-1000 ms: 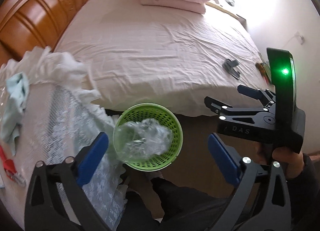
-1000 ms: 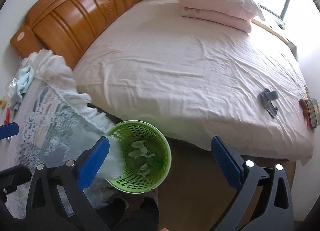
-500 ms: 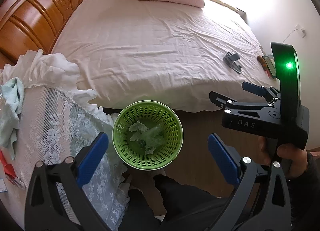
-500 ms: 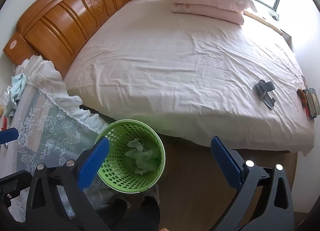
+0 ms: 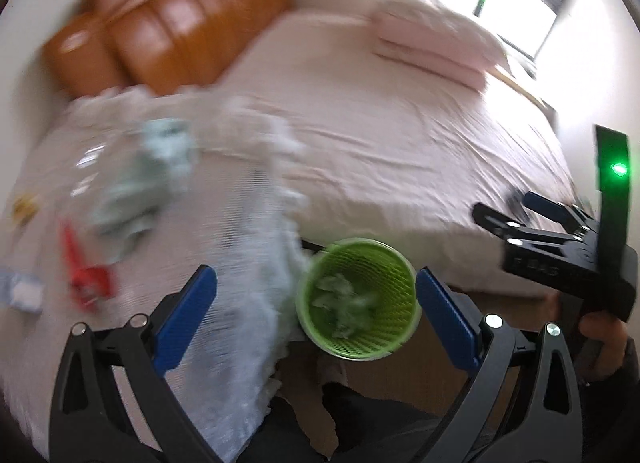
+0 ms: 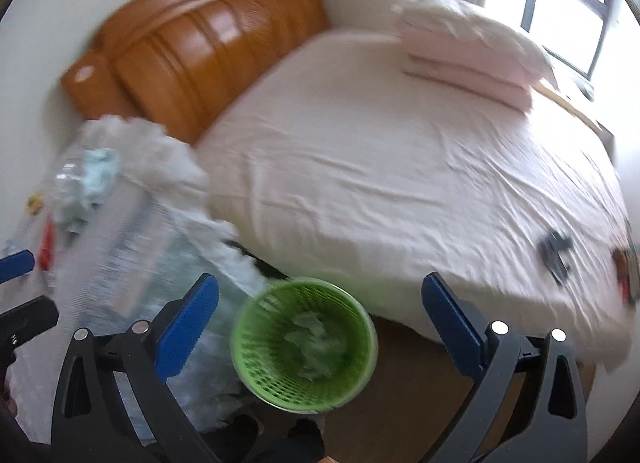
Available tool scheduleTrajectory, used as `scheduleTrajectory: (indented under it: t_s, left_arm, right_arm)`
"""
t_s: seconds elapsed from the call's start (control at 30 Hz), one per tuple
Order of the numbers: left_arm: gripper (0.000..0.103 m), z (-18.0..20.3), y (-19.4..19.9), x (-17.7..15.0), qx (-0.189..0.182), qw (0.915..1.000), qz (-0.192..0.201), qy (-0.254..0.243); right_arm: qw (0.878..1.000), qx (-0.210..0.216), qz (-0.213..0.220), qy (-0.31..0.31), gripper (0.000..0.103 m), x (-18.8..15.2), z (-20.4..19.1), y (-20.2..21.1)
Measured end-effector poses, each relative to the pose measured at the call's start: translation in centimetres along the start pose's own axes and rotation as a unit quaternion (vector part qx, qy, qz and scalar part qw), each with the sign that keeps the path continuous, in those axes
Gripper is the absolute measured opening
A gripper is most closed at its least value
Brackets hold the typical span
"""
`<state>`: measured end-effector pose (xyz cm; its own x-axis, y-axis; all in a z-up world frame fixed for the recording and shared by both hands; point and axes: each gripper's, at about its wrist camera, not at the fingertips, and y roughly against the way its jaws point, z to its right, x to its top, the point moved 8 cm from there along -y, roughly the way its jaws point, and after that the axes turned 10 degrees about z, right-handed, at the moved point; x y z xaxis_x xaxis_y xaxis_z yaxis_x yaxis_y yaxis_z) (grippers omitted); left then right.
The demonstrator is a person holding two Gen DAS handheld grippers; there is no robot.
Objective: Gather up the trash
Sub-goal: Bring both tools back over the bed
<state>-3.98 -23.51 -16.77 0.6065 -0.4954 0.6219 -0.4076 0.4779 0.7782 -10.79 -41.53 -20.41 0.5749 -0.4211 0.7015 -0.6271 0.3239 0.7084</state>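
A bedroom, both views smeared by motion blur: a bed (image 6: 400, 167) under a pale pink sheet, a carved orange-brown headboard (image 6: 200, 51) against the wall, and a stack of folded pink bedding (image 6: 472, 51) near the bright window (image 6: 568, 11). Beside the bed stands a table draped in a white lace cloth (image 5: 240, 263).

The green mesh trash basket (image 5: 358, 297) sits on the floor between the lace-covered table and the bed's edge, with crumpled pale green scraps (image 5: 344, 303) lying inside it. The left gripper (image 5: 316, 311) hangs above it with blue-padded fingers spread wide and nothing between them; the right gripper (image 6: 320, 323) is likewise wide apart and empty.

Writing: the left view shows the right gripper's black body from the side, with a lit green lamp above — pale lettering on that body is too blurred to read.

Only the left view shows the hand (image 5: 604, 343) gripping the right tool, and a red clip (image 5: 86, 263) plainly beside a light blue-green cloth (image 5: 148, 179). Only the right view clearly shows a dark grey object (image 6: 554, 251) on the sheet's far right.
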Motion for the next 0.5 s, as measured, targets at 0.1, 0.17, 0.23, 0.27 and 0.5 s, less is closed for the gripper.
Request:
scheduleTrajectory:
  t_s: [0.1, 0.17, 0.23, 0.27, 0.5]
  left_arm:
    - [0.095, -5.2, 2.7, 0.1, 0.047, 0.9973, 0.028, 0.049]
    - [0.095, -8.6, 4.3, -0.3, 0.079, 0.9928, 0.041, 0.08]
    - [0.095, -11.5, 5.7, -0.9, 0.107, 0.9876, 0.048, 0.105]
    - [0.095, -13.4, 6.6, -1.5, 0.128, 0.9828, 0.053, 0.122]
    - [0.095, -21.0, 9.8, -4.5, 0.192, 0.9563, 0.058, 0.213]
  right_arm:
    - [0.999, 0.042, 0.018, 0.027, 0.101, 2.1, -4.9, 0.2]
    - [0.996, 0.07, 0.027, 0.048, 0.101, 3.2, -8.4, 0.3]
    - [0.991, 0.104, 0.035, 0.074, 0.101, 4.2, -12.6, 0.3]
    - [0.988, 0.118, 0.037, 0.087, 0.101, 4.4, -14.3, 0.4]
    - [0.968, 0.184, 0.058, 0.158, 0.101, 4.9, -23.8, 1.2]
